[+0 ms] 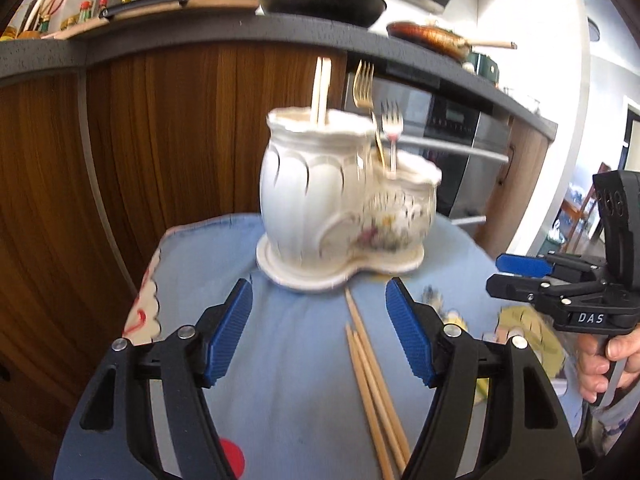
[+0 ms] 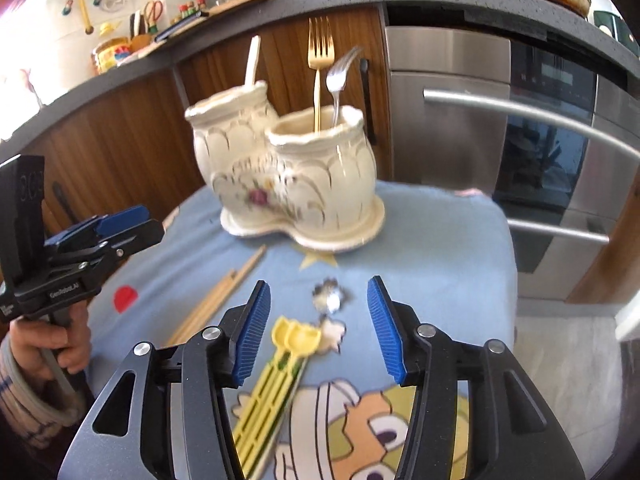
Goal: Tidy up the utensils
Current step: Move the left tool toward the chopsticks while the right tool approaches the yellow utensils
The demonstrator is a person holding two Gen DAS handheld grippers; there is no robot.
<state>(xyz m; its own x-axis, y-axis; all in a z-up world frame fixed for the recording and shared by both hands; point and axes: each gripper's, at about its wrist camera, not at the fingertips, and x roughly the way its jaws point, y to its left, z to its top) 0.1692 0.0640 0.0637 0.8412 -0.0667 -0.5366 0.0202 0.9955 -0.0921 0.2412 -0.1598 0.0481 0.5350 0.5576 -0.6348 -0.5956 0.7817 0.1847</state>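
Three wooden chopsticks (image 1: 370, 376) lie loose on the blue cloth (image 1: 288, 360) directly ahead of your left gripper (image 1: 319, 332), between its released, empty jaws, their long axis running away from you toward the ceramic utensil holder (image 1: 336, 204). Your right gripper (image 2: 318, 330), also spread and empty, sits over the yellow utensils (image 2: 280, 376), so the left is nearer the chopsticks.

At your 12 o'clock a dark countertop (image 1: 224, 32) carries a black wok (image 1: 320, 0). A copper pan (image 1: 432, 38) sits at 1 o'clock, wood cabinet doors (image 1: 160, 128) at 10. Your right view puts the steel oven (image 2: 500, 140) at 2 o'clock and scissors (image 2: 154, 10) at 11.
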